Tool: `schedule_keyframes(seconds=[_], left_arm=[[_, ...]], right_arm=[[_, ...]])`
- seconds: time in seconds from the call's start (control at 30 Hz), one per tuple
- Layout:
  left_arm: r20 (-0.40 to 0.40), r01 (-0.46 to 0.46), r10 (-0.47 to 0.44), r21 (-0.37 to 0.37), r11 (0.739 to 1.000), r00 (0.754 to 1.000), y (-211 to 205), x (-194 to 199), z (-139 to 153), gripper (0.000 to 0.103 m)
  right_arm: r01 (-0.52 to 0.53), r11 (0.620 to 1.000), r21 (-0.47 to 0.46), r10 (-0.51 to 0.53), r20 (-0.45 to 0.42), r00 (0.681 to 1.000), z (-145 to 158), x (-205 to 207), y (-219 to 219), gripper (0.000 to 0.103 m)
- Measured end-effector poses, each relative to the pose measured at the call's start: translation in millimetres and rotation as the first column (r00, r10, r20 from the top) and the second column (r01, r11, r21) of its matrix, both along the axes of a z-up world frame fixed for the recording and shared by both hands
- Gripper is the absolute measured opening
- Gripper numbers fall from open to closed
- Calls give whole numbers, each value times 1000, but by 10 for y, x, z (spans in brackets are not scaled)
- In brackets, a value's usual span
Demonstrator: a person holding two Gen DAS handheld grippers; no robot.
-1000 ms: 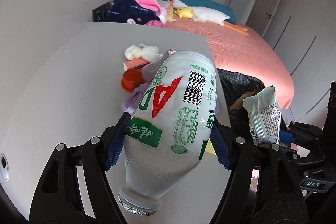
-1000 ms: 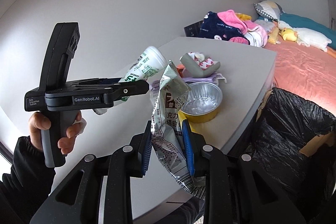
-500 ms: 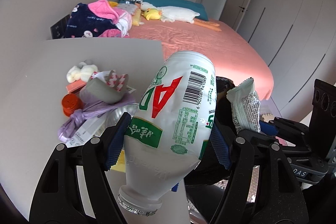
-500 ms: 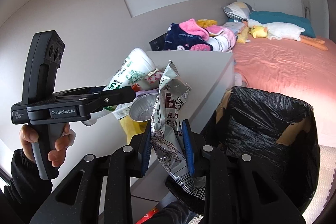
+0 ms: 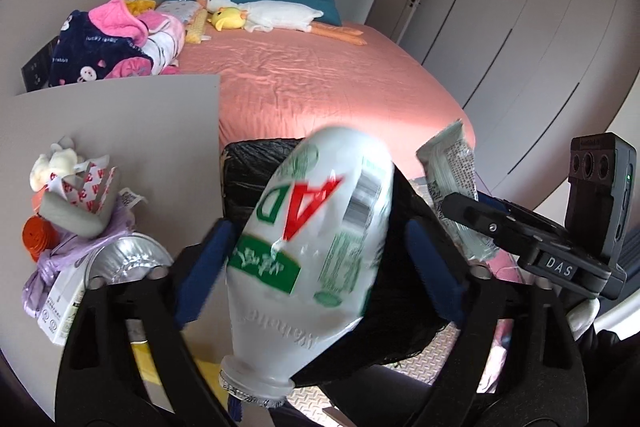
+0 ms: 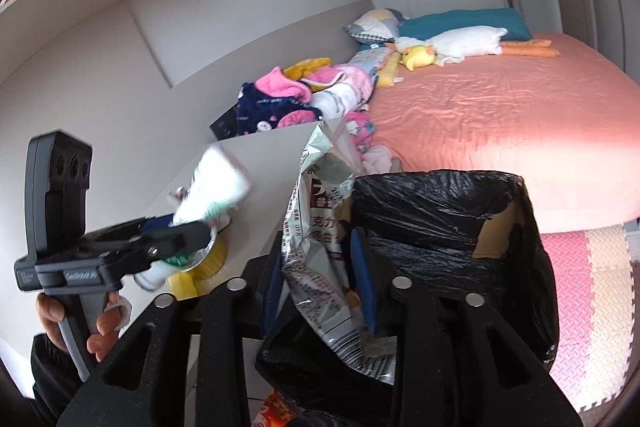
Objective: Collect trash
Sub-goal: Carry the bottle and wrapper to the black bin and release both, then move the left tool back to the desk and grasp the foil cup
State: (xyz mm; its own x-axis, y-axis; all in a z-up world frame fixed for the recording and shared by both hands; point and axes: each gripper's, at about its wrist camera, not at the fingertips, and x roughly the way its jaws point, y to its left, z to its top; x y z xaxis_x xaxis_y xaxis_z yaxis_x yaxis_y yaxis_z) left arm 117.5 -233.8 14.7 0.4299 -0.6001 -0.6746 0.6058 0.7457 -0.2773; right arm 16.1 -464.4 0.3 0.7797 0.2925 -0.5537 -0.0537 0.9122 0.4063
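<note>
Left gripper [image 5: 316, 259], jaws just opened wide, frames a blurred white bottle [image 5: 316, 239] above the black-lined bin [image 5: 256, 171], pads apart from it. Only the right view shows the bin's inside: right gripper [image 6: 320, 283], jaws just opened partway, loosely flanks a silver snack wrapper [image 6: 320, 227] over the bin's rim.
</note>
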Motion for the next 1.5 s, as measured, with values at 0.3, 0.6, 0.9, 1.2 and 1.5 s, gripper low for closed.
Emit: schedule_keyframes(seconds=[0.3, 0.6, 0.9, 1.2, 1.5], left_arm=[[53, 7, -11, 72, 997, 999, -228, -28, -32, 97], [54, -13, 10, 68, 998, 998, -87, -70, -64, 97], [47, -75, 73, 56, 996, 996, 260, -36, -110, 96], [59, -137, 133, 70, 988, 989, 605, -56, -126, 97], [51, -210, 207, 67, 975, 977, 940, -4, -138, 97]], right_arm=[[99, 995, 26, -99, 5, 995, -19, 6, -288, 70], [57, 998, 10, -57, 4, 998, -9, 51, -110, 70], [-19, 1000, -17, 18, -17, 1000, -51, 165, 262, 70], [-88, 996, -33, 87, -37, 996, -97, 238, 583, 70], [-152, 987, -47, 150, -53, 987, -145, 259, 837, 70]])
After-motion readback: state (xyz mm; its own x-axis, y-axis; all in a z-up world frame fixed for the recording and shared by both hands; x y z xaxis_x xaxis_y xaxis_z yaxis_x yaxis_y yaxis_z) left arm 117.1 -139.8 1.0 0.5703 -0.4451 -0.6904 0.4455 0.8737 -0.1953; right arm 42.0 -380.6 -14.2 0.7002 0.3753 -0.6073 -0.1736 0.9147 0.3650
